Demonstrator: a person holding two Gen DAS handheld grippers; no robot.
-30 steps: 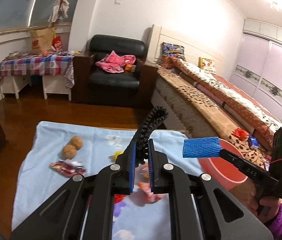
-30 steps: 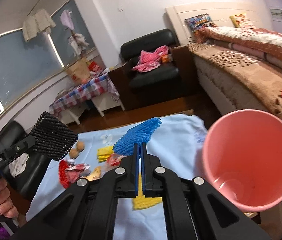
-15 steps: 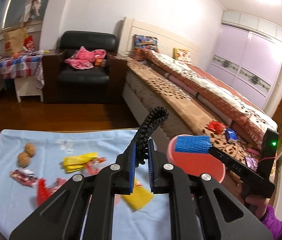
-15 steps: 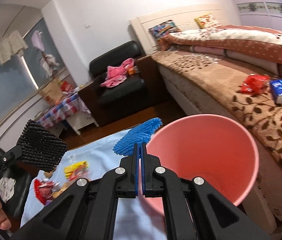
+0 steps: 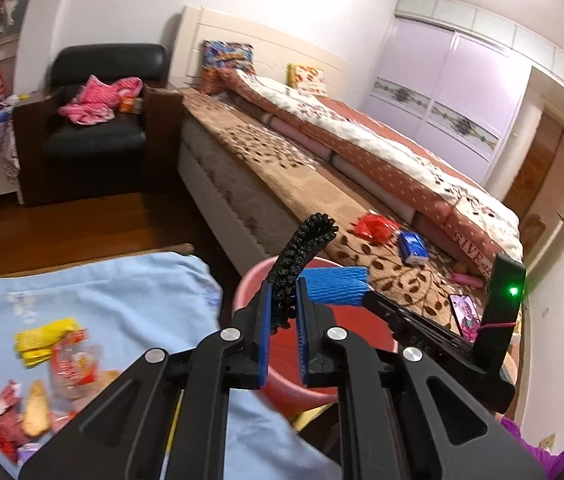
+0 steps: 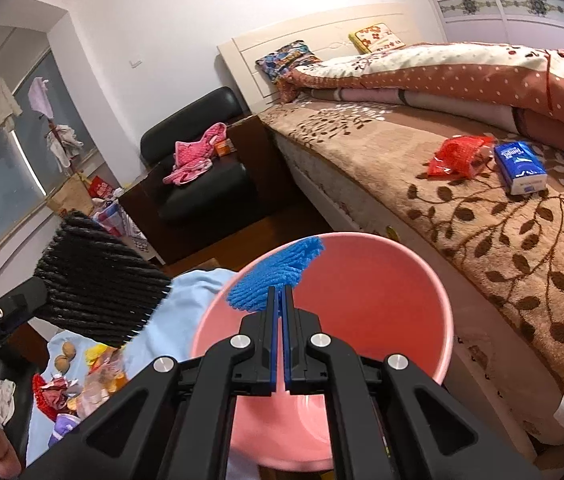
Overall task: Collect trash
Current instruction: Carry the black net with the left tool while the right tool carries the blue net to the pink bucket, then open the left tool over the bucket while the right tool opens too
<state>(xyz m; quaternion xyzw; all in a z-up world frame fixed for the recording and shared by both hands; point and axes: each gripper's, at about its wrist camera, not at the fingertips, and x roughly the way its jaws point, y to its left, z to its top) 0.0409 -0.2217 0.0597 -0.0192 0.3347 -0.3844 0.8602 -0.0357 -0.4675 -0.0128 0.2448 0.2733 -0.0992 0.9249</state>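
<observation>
Left hand-held gripper (image 5: pixel 282 312): clamped on black foam net (image 5: pixel 306 248), frame centre.
Right hand-held gripper (image 6: pixel 280 308): clamped on blue foam net (image 6: pixel 278 276), above pink bucket (image 6: pixel 382 288).

Two hand-held grippers, left (image 5: pixel 282 320) and right (image 6: pixel 280 316); one black foam net (image 5: pixel 302 252), one blue foam net (image 6: pixel 278 280); one pink bin (image 6: pixel 382 300); two walnuts (image 6: pixel 64 354); one armchair (image 6: pixel 202 184); one bed (image 6: pixel 482 208) with two pillows (image 6: pixel 286 60), one red bag (image 6: pixel 458 156) and one blue tissue pack (image 6: pixel 520 166)
</observation>
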